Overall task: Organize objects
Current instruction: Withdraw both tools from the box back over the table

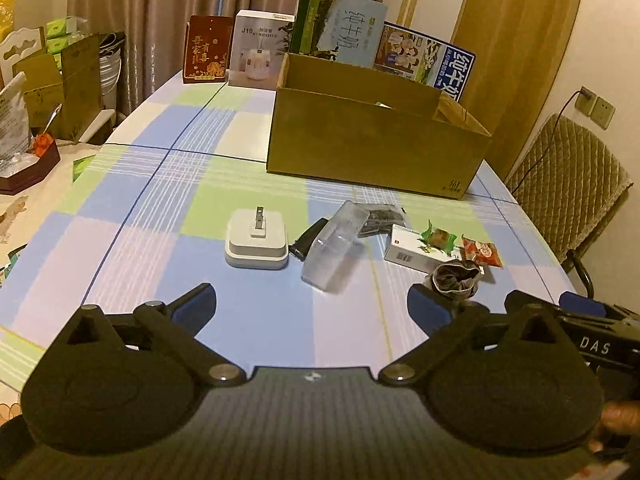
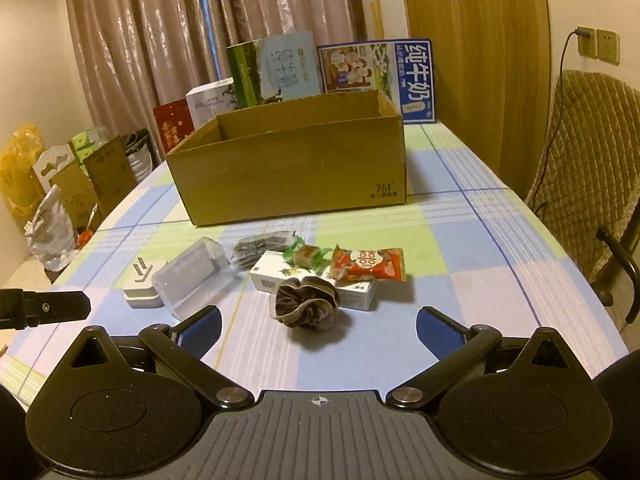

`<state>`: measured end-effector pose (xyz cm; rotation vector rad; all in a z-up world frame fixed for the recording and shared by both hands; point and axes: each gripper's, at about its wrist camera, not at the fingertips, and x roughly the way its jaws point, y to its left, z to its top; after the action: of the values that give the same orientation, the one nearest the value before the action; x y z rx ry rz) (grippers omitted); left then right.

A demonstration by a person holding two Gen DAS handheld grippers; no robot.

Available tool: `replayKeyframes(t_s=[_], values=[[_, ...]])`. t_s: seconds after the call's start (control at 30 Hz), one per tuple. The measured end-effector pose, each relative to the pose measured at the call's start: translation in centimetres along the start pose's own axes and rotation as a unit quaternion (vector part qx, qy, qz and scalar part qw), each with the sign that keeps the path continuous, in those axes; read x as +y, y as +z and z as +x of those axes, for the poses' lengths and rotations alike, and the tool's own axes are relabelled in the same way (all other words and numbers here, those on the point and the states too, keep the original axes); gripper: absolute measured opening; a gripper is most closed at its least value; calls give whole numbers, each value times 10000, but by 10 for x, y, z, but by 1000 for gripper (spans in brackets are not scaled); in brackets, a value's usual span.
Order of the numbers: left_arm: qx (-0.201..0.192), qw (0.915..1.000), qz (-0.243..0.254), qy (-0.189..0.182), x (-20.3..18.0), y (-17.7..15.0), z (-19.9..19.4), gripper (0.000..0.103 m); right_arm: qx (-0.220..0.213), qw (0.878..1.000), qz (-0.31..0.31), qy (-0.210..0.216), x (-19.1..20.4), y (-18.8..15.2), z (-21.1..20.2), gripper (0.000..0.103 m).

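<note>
Right wrist view showing the right gripper [image 2: 319, 330] hovering with jaws spread wide, gripping nothing, the brown scrunchie [image 2: 305, 306] lying just ahead between the fingertips, touching the white carton [image 2: 267, 277]. Sitting beyond: red snack packet [image 2: 369, 265], clear plastic case [image 2: 192, 276] ahead-left, white plug adapter [image 2: 140, 290] beside it, cardboard box [image 2: 288, 176] farther on. Left gripper [image 1: 312, 308] likewise hanging parted, empty, adapter [image 1: 257, 244] ahead-left of its jaws.
</note>
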<state>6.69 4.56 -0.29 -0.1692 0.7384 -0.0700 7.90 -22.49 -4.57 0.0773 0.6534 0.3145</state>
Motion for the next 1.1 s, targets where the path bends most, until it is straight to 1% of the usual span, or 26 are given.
replayKeyframes(t_s=[0.53, 1.1], values=[[214, 9997, 82, -23, -1, -6, 13, 100, 258, 9996, -91, -51, 1, -5, 8, 101], [361, 9992, 157, -15, -1, -4, 22, 100, 417, 9990, -164, -62, 0, -9, 17, 101]])
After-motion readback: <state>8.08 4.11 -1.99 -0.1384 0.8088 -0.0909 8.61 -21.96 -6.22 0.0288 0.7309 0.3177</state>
